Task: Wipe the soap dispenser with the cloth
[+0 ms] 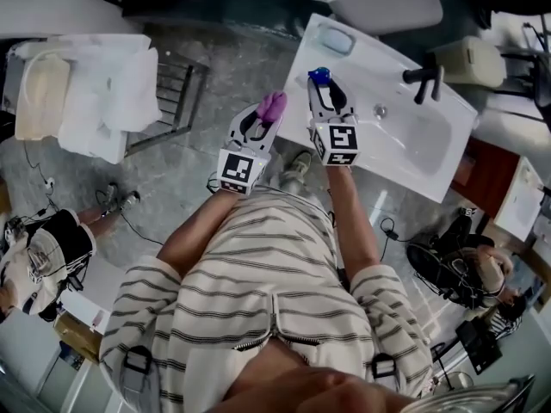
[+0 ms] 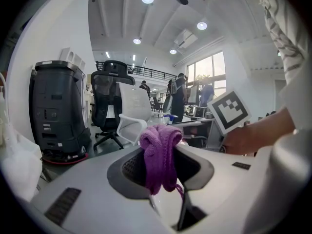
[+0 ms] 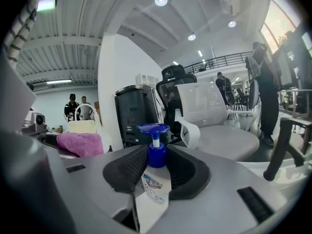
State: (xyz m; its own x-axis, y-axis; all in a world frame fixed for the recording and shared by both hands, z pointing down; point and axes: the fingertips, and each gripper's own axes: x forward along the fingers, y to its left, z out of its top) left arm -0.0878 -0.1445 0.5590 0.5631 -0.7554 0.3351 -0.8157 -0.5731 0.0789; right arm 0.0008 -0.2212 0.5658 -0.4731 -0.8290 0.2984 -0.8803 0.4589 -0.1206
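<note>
My right gripper is shut on the soap dispenser, a clear bottle with a printed label and a blue pump. It stands upright between the jaws, held above the near left part of the white washbasin. My left gripper is shut on a bunched purple cloth. In the head view the cloth pokes out of the left gripper just left of the right gripper. The cloth also shows at the left of the right gripper view, apart from the bottle.
A black tap stands at the basin's far rim, with a soap dish at its far left corner. Left of the basin is a metal rack and white bags. Office chairs and people stand behind.
</note>
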